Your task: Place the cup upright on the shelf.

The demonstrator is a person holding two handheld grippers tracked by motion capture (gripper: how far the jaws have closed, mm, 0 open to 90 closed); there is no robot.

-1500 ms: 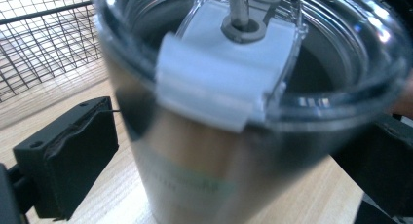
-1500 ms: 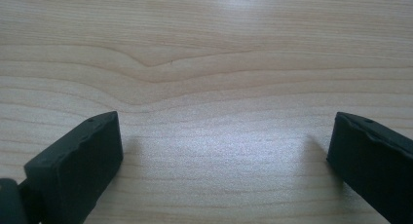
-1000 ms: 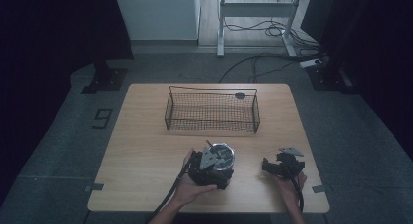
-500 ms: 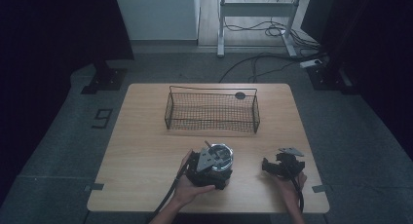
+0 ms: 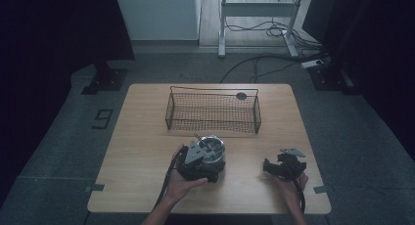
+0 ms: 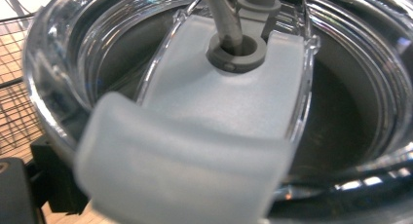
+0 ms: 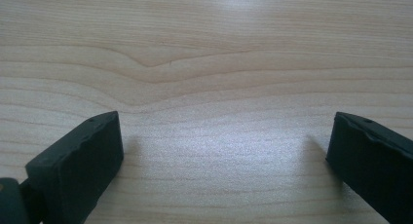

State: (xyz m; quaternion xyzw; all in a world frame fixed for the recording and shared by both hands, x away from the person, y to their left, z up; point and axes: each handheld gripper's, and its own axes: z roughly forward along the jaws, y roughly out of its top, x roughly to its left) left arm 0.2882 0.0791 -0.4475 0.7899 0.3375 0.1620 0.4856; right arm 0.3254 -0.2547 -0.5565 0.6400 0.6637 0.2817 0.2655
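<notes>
work at this moment centres on a round container with a clear lid [image 5: 211, 151], which stands on the table [image 5: 147, 137] near its front edge, just in front of the wire basket [image 5: 213, 111]. the left gripper [image 5: 195, 161] is pressed up against the container, with the person's left hand [image 5: 183, 183] wrapped around its near side. in the left gripper view the lid [image 6: 341, 87] sits very close to the lens, a frosted flap [image 6: 224, 107] lies across it and a grey stem [image 6: 229, 24] passes through a small collar (the flap's near end is blurred). a black jaw shows at the lower left beside the lid's rim, but whether the jaws are clamped on the container or merely alongside it cannot be told.

the right gripper [image 5: 284, 165] rests low over bare wood well to the right of the container, and its own view shows the two black jaws spread wide apart with nothing between them.

judged from this, the step in hand is securing the container with the left gripper, probably ahead of moving it to the basket or working its lid. the next move calls for a firm, confirmed hold on the rim, then a level lift so the stem and lid stay put, with the free right gripper brought in to steady the far side if needed.
</notes>
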